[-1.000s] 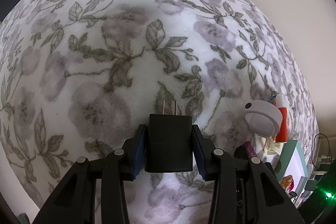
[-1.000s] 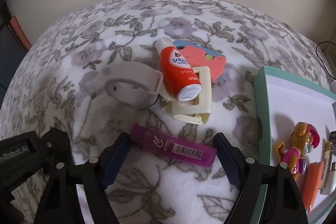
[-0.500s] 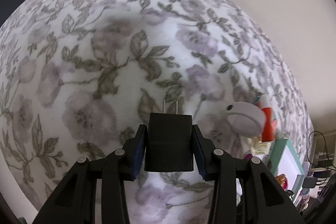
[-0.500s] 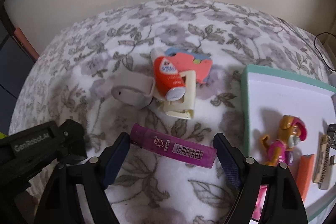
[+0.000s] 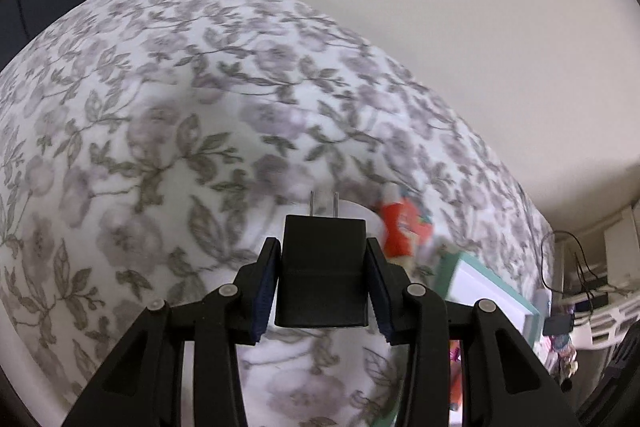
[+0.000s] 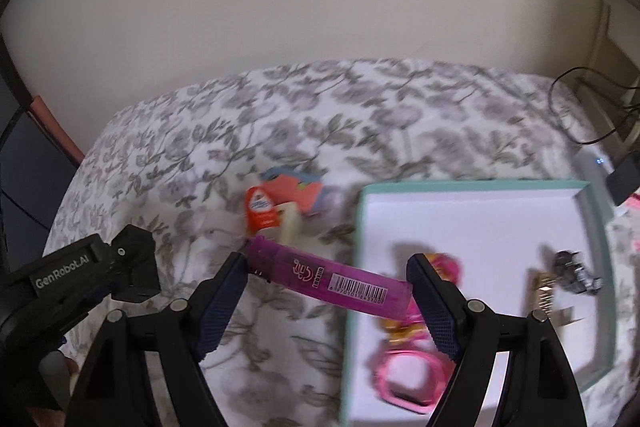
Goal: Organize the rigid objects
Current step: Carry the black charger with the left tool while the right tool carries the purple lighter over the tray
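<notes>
My left gripper (image 5: 322, 287) is shut on a black plug adapter (image 5: 322, 271), prongs pointing forward, held above the floral bedspread. My right gripper (image 6: 326, 285) is shut on a purple lighter (image 6: 328, 277), held lengthwise between the pads above the left edge of the teal-rimmed white tray (image 6: 596, 223). The tray (image 5: 452, 267) also shows at the right of the left wrist view. The left gripper's body (image 6: 80, 275) shows at the left of the right wrist view.
On the bedspread (image 6: 360, 107) lie a red-orange bottle (image 6: 260, 213) on a cream clip, and a coral card (image 6: 296, 191). In the tray sit a pink toy figure (image 6: 444, 267), a pink ring (image 6: 412, 375), a tan piece (image 6: 542, 291) and a dark metal item (image 6: 576, 269). Cables hang at right.
The right gripper has lifted the purple lighter off the bedspread and carried it right, over the tray's edge. The left gripper, still holding the adapter, has swung right toward the tray.
</notes>
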`<control>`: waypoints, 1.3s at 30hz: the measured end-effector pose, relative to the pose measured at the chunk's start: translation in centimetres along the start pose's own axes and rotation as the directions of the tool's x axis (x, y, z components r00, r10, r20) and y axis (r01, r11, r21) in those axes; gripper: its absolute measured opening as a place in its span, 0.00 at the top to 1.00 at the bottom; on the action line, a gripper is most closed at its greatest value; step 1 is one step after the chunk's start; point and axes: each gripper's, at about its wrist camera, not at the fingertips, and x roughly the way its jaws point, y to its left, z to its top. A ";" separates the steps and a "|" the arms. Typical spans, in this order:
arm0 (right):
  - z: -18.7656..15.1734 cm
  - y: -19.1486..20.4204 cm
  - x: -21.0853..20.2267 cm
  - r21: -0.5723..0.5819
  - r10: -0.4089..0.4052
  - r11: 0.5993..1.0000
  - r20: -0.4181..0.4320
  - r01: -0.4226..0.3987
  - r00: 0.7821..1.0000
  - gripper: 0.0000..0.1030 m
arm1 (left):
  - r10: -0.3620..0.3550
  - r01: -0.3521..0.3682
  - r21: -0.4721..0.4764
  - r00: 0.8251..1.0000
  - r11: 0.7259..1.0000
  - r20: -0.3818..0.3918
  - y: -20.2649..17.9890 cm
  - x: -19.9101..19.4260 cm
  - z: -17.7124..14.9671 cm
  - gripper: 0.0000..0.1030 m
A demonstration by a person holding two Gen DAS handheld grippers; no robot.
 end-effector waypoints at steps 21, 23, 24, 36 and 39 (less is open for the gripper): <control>-0.7 -15.9 -0.8 0.285 -0.072 0.952 -0.135 0.108 0.988 0.19 | -0.085 0.151 0.242 0.961 0.959 -0.262 -11.2 3.3 -8.2 0.58; -0.8 -17.0 -0.8 0.313 -0.076 0.942 -0.141 0.117 0.987 0.19 | -0.065 0.146 0.272 0.956 0.951 -0.286 -12.0 3.8 -8.9 0.58; -0.9 -17.5 -0.8 0.325 -0.081 0.938 -0.146 0.125 0.986 0.19 | -0.052 0.141 0.288 0.953 0.947 -0.298 -12.4 4.1 -9.3 0.58; -1.3 -17.9 0.3 0.308 -0.079 0.942 -0.185 0.134 0.980 0.19 | -0.021 0.155 0.326 0.925 0.933 -0.379 -13.8 6.1 -11.3 0.58; -1.4 -17.8 0.5 0.303 -0.078 0.943 -0.196 0.136 0.977 0.19 | -0.012 0.148 0.332 0.925 0.932 -0.380 -14.0 6.5 -11.5 0.58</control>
